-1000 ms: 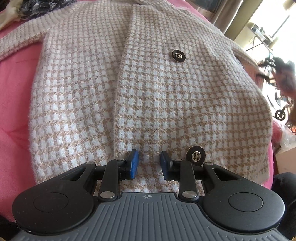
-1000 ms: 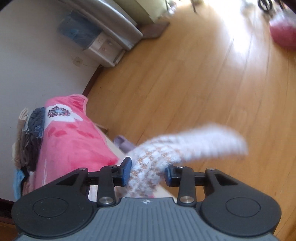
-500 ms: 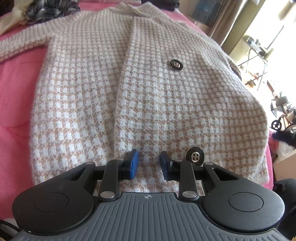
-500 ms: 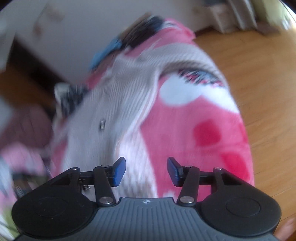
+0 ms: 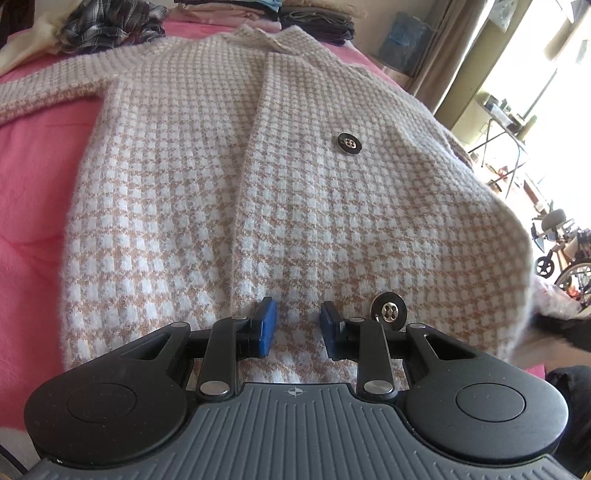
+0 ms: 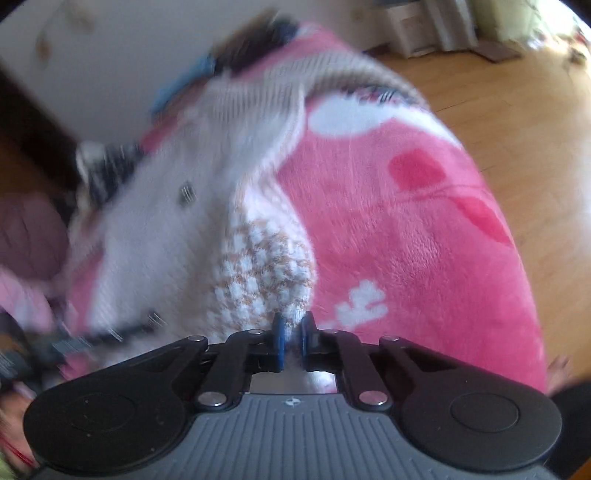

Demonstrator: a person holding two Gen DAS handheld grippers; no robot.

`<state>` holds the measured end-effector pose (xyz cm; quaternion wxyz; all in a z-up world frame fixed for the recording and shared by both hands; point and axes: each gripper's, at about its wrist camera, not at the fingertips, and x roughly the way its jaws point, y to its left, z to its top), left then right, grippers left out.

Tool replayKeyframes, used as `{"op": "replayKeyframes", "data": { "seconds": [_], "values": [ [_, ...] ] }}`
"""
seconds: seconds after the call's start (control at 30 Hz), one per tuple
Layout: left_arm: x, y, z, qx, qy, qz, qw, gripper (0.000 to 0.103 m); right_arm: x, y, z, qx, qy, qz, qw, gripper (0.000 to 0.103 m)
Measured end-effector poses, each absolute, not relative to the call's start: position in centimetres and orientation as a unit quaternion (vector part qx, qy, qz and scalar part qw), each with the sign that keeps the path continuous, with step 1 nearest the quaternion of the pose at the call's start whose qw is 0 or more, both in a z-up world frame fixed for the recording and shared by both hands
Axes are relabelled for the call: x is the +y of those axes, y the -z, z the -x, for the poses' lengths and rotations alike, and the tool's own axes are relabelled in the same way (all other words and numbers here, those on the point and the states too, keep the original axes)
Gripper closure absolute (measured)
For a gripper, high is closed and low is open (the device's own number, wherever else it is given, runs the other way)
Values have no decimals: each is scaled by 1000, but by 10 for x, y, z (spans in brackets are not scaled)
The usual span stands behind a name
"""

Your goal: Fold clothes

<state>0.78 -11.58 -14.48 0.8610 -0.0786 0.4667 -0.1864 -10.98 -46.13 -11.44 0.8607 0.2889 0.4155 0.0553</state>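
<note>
A fuzzy beige-and-white checked cardigan point(image 5: 332, 203) lies front-up on a pink blanket point(image 5: 37, 177), with two dark buttons point(image 5: 349, 142) on it. My left gripper point(image 5: 297, 325) hovers at the near hem beside the lower button point(image 5: 388, 312). Its blue pads stand apart and the fabric lies flat beneath the gap. In the blurred right wrist view, my right gripper point(image 6: 291, 332) is at the cardigan's point(image 6: 266, 266) near side corner. Its jaws are closing to a thin slit, and fuzzy knit is pinched between the pads.
Loose plaid clothes point(image 5: 110, 26) and a folded stack point(image 5: 314, 14) sit at the bed's far end. The pink blanket point(image 6: 406, 240) drops off to a wooden floor point(image 6: 517, 110) on the right. A wheeled chair point(image 5: 561, 251) stands by the bright window.
My right gripper swung from over the floor back above the bed, opened empty, then closed on the cardigan's edge. The left gripper stayed at the hem, tilting slightly.
</note>
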Motion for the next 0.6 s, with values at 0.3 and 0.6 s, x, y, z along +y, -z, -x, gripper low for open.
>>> {"op": "replayKeyframes", "data": {
  "seconds": [0.3,0.6],
  "values": [
    [-113,148,-8,468,186,90,859,75,-482,145,142,435,52,-390,810,94],
    [-113,147,-7,469,182,92,859,75,-474,85,130,394,75,-261,878,90]
  ]
}}
